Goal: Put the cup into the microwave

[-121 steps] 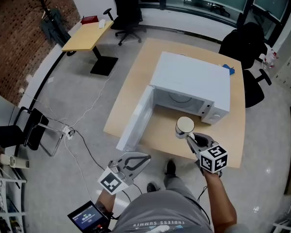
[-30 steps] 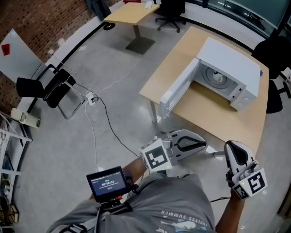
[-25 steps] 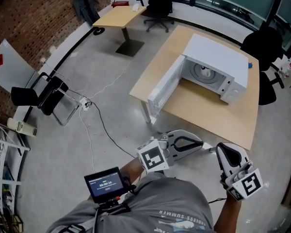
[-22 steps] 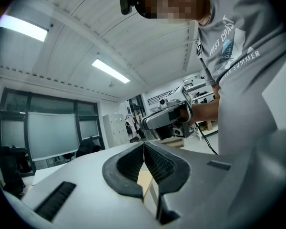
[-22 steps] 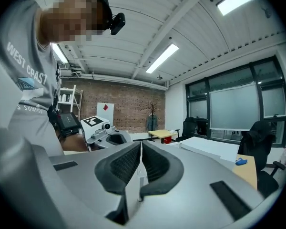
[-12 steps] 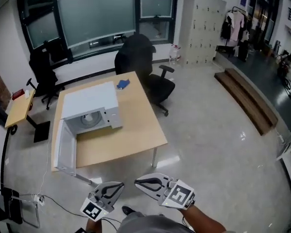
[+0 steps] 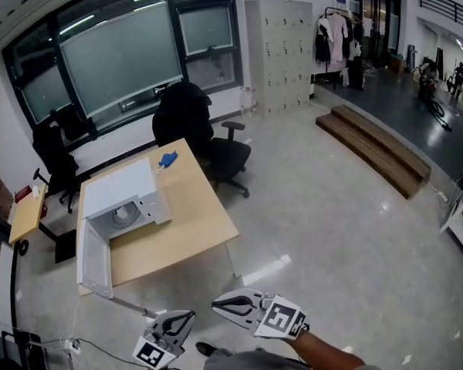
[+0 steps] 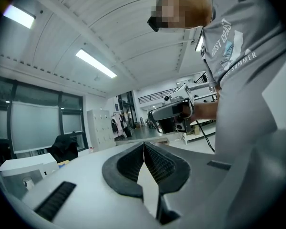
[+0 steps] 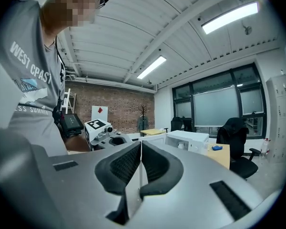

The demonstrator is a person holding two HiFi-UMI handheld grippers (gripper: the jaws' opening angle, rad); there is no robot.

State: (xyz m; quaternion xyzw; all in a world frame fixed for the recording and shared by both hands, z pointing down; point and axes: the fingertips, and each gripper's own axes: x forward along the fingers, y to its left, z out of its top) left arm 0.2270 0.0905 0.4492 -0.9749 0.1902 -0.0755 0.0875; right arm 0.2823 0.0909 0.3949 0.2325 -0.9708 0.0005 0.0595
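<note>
well off on the table (image 7: 193, 230) the microwave (image 7: 119, 190) stands with its door (image 7: 94, 257) open and, i judge, the cup (image 9: 180, 145) inside, so i'd carry the left gripper (image 7: 190, 314) and right gripper (image 7: 217, 306), the 2 pinched together on nothing, clear of it.

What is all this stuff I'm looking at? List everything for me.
microwave: one, white, door open, on the table
cup: one, pale, inside the microwave
table: one, light wood, left of centre
blue thing: one, table's far edge
chairs: two, black, one behind the table, one by the windows
desk: one, light wood, far left
lockers: one bank, grey, back wall
steps: one set, brown wood, right
clothes: several, hanging beyond the lockers
forearm: one, bottom edge
left claw: one, grey, shut, empty
right claw: one, grey, shut, empty
</note>
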